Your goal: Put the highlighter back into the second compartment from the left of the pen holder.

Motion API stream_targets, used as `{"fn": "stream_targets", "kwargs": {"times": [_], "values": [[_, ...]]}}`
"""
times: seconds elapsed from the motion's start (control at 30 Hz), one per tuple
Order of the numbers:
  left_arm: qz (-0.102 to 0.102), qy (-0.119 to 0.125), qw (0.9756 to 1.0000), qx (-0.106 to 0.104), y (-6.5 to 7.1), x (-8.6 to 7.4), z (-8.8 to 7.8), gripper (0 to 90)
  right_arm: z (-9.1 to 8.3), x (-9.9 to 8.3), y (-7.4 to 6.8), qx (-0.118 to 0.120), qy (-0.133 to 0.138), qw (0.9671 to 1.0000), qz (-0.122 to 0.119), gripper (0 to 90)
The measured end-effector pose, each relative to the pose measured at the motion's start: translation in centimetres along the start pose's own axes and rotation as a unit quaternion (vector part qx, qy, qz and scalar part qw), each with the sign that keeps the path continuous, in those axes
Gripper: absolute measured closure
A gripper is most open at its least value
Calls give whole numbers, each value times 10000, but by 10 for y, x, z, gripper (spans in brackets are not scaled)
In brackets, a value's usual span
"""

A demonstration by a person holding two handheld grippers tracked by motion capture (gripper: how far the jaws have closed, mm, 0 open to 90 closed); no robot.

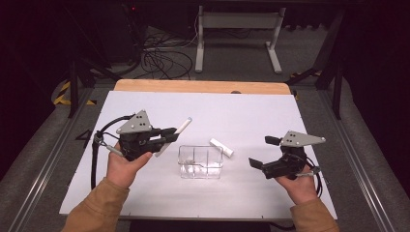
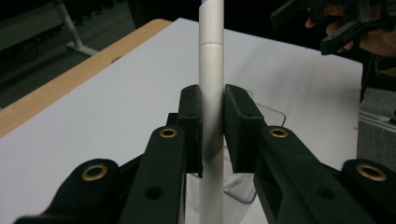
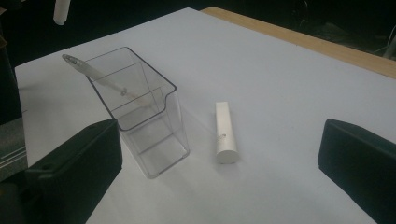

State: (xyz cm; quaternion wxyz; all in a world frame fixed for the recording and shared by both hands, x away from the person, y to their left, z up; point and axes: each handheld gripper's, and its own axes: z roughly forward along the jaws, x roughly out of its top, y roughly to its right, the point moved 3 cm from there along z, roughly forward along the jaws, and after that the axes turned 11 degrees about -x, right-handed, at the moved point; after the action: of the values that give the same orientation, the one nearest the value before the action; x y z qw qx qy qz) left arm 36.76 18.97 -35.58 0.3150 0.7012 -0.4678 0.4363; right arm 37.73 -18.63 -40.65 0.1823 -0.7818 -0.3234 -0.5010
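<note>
The left gripper [image 1: 167, 135] clamps a white tube [image 1: 180, 128]; it should tip it upright over the clear holder [image 1: 200, 162] just right of its jaws, while the right gripper [image 1: 263, 152] waits open.

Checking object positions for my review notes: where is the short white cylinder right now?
In the high view, the short white cylinder lies flat on the white table, just right of the clear plastic holder and left of the right tongs, touching neither.

Clear glossy plastic holder [image 3: 140, 112], smooth matt white tube [image 2: 211, 93], matt white table sheet [image 1: 241, 116], wooden edge [image 1: 193, 86].
</note>
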Motion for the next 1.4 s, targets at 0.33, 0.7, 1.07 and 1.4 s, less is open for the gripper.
{"fn": "stream_targets", "kwargs": {"times": [0.33, 0.7, 1.07, 1.4], "values": [[58, 309, 9994, -155, 4, 4, 6, 778, -2, 0, 2, -12, 13, 10000, 8, 3], [153, 559, 9980, -267, 8, 11, 25, 778, 1, 0, 0, 31, -13, 10000, 4, 3], [163, 700, 9963, -462, 6, 12, 48, 778, 2, -2, -1, 46, -33, 10000, 20, 3], [162, 733, 9946, -712, 7, 12, 71, 777, 1, -3, -1, 59, -36, 10000, 4, 2]]}}
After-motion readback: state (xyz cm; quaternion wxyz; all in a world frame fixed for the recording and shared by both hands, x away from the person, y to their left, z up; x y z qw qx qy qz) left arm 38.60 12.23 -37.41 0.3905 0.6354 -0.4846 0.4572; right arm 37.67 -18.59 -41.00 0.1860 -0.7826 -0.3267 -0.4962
